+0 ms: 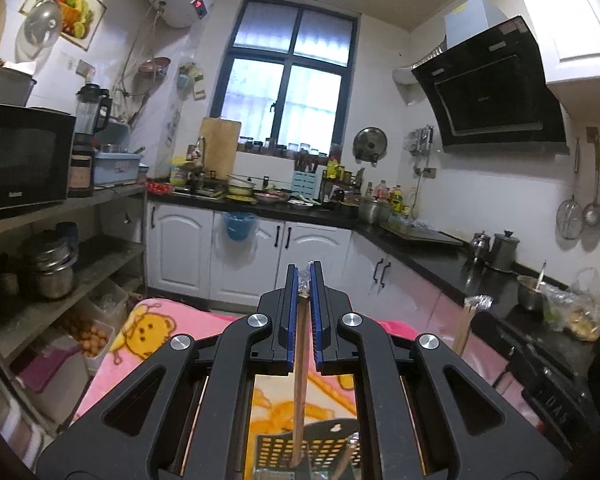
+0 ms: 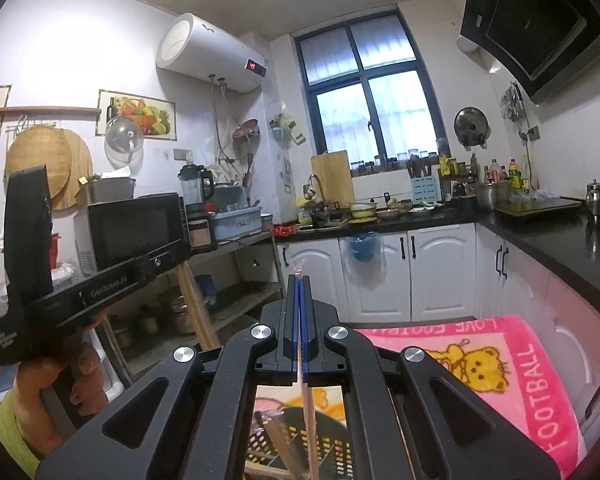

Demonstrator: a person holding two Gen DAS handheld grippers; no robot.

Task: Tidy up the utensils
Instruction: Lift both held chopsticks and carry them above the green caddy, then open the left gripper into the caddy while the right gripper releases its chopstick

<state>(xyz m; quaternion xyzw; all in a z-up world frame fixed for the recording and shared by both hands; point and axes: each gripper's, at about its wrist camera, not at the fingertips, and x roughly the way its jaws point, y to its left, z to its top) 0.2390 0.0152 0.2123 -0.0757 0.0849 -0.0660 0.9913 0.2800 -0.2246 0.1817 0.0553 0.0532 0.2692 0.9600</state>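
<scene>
Hovering above a black perforated utensil basket [image 1: 300, 446] set on a pink cartoon blanket [image 1: 156, 328], two hand-held grippers each carried wrapped wooden chopsticks in a cluttered home kitchen. The left gripper [image 1: 305, 280] had its blue pads pinched on one pair of chopsticks [image 1: 299, 392], whose long axis ran down from the jaws into the basket below. The right gripper [image 2: 299, 284] was likewise pressed together on a second pair [image 2: 309, 420], hanging nearly upright with its lower end over the basket's slots [image 2: 328, 446]. A person's hand [image 2: 60, 380] gripped the left tool's handle. Both loads lay directly beneath their jaws, so the drop appeared to call for lowering straight down; neither arm seemed clearly nearer.
</scene>
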